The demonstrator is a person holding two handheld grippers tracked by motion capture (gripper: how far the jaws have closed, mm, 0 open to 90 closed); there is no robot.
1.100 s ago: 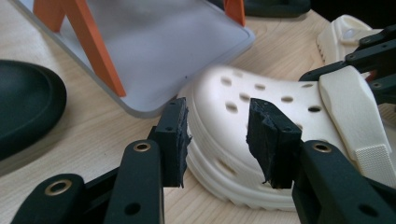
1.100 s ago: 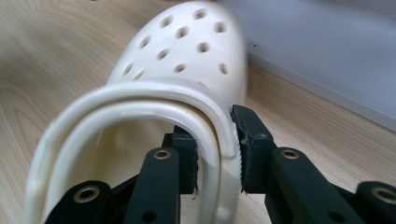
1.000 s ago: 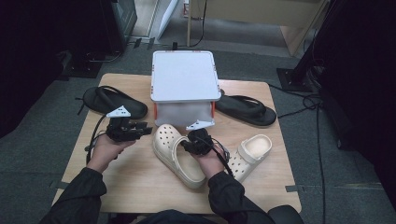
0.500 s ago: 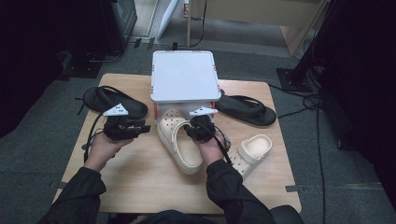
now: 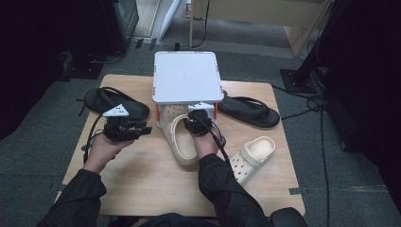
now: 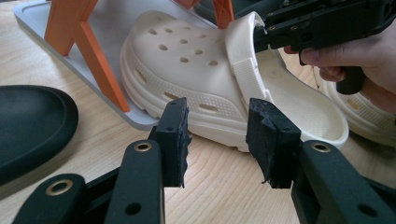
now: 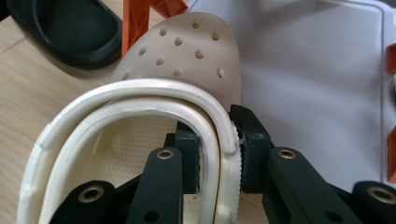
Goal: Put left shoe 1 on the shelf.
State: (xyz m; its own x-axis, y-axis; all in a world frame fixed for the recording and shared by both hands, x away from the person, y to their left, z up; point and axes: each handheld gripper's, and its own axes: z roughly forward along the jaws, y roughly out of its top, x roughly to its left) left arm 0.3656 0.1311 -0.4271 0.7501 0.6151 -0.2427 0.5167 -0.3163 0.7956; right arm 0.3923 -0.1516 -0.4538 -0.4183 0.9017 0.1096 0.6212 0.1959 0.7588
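Mid-left of the high view: 1 black foam flip-flop on the light wooden table. Next, the left gripper, jaws apart, holding nothing. Centre: 1 white rack w/ orange legs; toe of 1 cream perforated rubber clog sits under it. Right gripper clamps that clog's heel strap & side wall; jaws just opened slightly, strap still between them. Lower right: 2nd cream clog. Upper right: 2nd black flip-flop. Total 2 clogs, 2 flip-flops, 2 grippers.

No legible text — none anywhere.
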